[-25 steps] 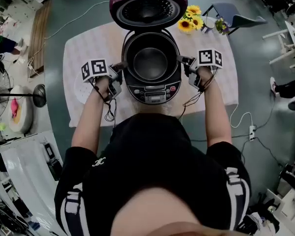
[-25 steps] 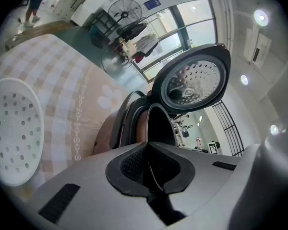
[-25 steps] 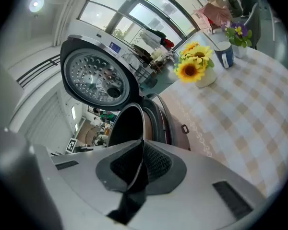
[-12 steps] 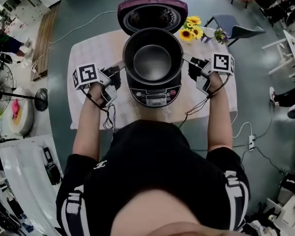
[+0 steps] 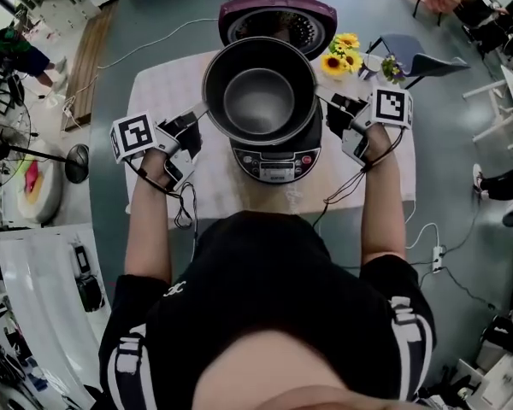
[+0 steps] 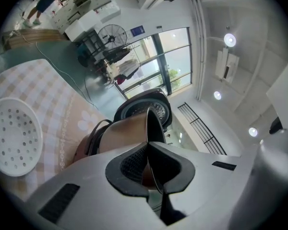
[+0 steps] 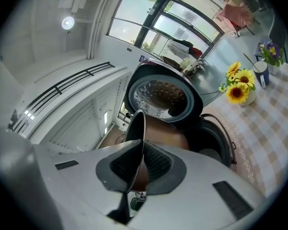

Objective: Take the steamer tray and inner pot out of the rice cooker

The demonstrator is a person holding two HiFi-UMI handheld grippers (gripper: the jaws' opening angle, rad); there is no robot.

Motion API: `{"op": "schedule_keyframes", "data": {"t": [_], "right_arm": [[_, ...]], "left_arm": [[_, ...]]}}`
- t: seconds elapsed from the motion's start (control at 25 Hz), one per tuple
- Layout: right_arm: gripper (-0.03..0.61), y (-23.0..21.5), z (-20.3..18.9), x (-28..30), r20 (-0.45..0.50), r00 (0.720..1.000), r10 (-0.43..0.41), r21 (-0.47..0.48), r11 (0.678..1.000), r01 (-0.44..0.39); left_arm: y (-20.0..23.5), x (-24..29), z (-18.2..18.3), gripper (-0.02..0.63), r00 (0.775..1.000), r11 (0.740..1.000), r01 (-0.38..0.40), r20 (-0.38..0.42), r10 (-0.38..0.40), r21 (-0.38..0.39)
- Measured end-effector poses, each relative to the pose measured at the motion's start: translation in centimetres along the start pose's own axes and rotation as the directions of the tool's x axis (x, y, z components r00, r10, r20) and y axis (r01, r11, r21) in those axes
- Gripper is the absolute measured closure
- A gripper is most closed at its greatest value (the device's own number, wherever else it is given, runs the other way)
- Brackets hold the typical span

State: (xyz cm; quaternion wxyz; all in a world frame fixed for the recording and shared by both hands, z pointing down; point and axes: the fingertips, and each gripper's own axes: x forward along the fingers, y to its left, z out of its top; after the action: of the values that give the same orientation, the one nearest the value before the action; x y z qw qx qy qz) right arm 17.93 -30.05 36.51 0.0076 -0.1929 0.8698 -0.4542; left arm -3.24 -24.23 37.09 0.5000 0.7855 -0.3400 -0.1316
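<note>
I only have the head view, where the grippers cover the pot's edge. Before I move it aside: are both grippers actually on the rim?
Observer: The left gripper view shows the left gripper shut on the rim of the inner pot.
Operator: And the right?
Observer: The right gripper pinches the rim too, one pad inside, one outside.
Operator: Anything on the table to avoid?
Observer: The white steamer tray lies flat on the tablecloth, on the left gripper's side.

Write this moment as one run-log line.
left tongs: shut on dark round metal inner pot rim | right tongs: shut on opposite rim | pot: above purple rice cooker | white perforated steamer tray: on table
</note>
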Motion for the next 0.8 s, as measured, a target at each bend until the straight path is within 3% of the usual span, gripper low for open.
{"op": "schedule_keyframes", "data": {"t": [0.36,0.52,0.8], "right_arm": [[0.566,4.5,-1.7,4.3,-0.078,0.988,0.136,-0.038,0.990,-0.139],[0.566,6.3,-3.2,7.2,-0.153,0.968,0.201,-0.020,0.978,-0.207],[0.566,8.3,-6.6,11.3,-0.221,0.942,0.254,-0.010,0.965,-0.262]], "left_arm": [[-2.2,-6.8,0.1,0.604,0.989,1.000,-0.012,0.150,0.009,0.014],[-2.3,-10.6,-0.2,0.604,0.969,0.998,-0.066,0.237,0.064,0.000],[-1.5,-16.0,-1.9,0.604,0.936,0.989,-0.141,0.321,0.147,-0.041]]}}
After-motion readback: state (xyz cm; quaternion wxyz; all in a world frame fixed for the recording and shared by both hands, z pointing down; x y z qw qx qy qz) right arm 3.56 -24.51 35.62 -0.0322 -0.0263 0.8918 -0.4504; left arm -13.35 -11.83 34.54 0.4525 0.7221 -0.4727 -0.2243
